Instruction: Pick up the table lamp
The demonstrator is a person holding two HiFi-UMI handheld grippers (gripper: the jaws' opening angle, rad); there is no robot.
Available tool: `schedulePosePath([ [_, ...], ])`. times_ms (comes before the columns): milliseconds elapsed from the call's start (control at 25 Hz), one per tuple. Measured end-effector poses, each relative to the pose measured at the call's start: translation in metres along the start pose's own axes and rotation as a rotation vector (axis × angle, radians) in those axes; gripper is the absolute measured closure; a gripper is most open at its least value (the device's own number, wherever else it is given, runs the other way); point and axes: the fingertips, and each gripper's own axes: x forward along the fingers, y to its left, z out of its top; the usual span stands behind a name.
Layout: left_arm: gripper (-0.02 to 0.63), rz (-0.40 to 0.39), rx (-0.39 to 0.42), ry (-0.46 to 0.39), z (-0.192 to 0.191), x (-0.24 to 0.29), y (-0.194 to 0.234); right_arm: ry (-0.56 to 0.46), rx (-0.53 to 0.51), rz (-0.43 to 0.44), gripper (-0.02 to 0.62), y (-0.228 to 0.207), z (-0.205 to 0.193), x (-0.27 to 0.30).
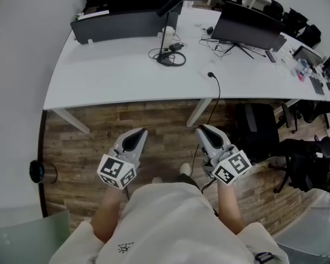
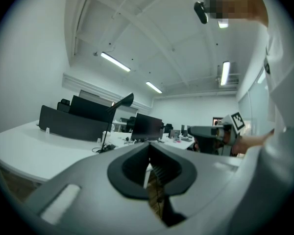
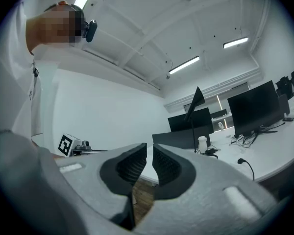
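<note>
The black table lamp [image 1: 166, 56] stands near the middle of the white curved desk [image 1: 110, 81], its thin arm slanting up to the right, a cable coiled round its base. It also shows far off as the lamp [image 2: 109, 126] and as the lamp [image 3: 193, 129]. My left gripper [image 1: 138, 133] hangs over the wooden floor in front of the desk, shut and empty. My right gripper [image 1: 202, 130] is beside it at the same height, its jaws a narrow slit apart with nothing between them. Both point level toward the desk, well short of the lamp.
A black divider panel [image 1: 118, 25] and a monitor [image 1: 247, 26] stand at the back of the desk. A plug and cable [image 1: 212, 76] lie near its front edge. Office chairs [image 1: 305, 166] crowd the right. A round black object [image 1: 37, 171] sits on the floor at the left.
</note>
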Motion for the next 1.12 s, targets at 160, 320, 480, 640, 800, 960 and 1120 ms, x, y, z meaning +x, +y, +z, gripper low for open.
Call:
schedulePosePath([
  [160,0.612,-0.006,-0.009,0.002,-0.002,-0.006,0.003,-0.002,0.008,0.000,0.557,0.006,0.000,0.002],
  [320,0.612,-0.004,-0.010,-0.002,-0.004,-0.006,0.005,0.004,0.009,-0.001,0.557,0.005,-0.001,0.004],
  [480,0.612,0.005,-0.007,-0.005,-0.004,-0.006,0.010,-0.001,0.013,0.007,0.557,0.000,0.002,0.012],
  [640,0.612,0.018,-0.011,0.003,-0.006,-0.002,0.015,-0.005,0.018,0.033,0.557,-0.005,0.001,0.024],
  [800,0.612,0.036,-0.010,0.012,-0.007,0.006,0.026,-0.007,0.037,0.056,0.557,-0.016,-0.004,0.038],
  [960,0.612,0.044,-0.002,0.028,-0.004,0.024,0.043,-0.013,0.058,0.069,0.557,-0.035,-0.007,0.057],
  [1120,0.612,0.025,0.004,0.028,0.004,0.056,0.058,-0.007,0.070,0.067,0.557,-0.066,-0.006,0.076],
])
